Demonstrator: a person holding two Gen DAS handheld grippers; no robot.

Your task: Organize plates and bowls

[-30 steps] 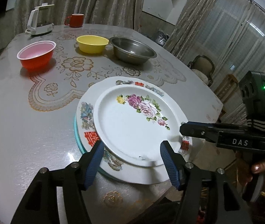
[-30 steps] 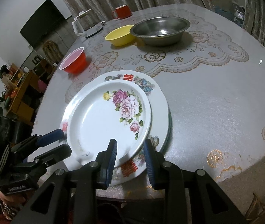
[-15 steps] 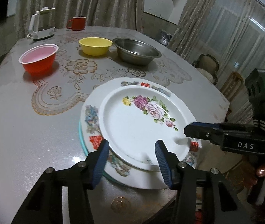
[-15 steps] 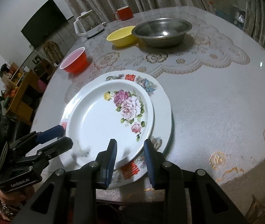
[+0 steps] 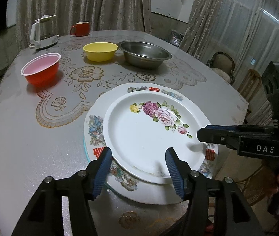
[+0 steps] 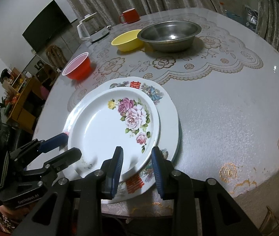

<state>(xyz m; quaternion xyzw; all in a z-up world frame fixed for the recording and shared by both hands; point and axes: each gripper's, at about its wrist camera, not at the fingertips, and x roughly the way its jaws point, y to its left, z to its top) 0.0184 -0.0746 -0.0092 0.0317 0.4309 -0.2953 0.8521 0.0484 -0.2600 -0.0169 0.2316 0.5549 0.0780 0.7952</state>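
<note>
A white plate with pink roses [image 5: 149, 135] [image 6: 108, 129] lies on top of a larger patterned plate [image 5: 98, 125] [image 6: 167, 122], with a teal rim of a third plate showing beneath. The stack sits at the table's near edge. My left gripper [image 5: 138, 169] is open and empty over the stack's near rim; it also shows in the right wrist view [image 6: 68, 145]. My right gripper [image 6: 137, 167] is open and empty at the stack's near edge; it shows from the side in the left wrist view [image 5: 202, 133]. A red bowl [image 5: 41, 72], a yellow bowl [image 5: 100, 51] and a steel bowl [image 5: 145, 54] stand farther back.
A white kettle [image 5: 42, 33] and a red mug [image 5: 80, 28] stand at the far side of the round table [image 5: 21, 137]. Chairs [image 5: 224, 64] stand to the right of the table. A shelf unit [image 6: 19, 98] and a TV [image 6: 45, 23] are at the left in the right wrist view.
Both grippers have drawn back a little from the plate stack. The left gripper's jaws have narrowed slightly but stay open. The plates have not moved.
</note>
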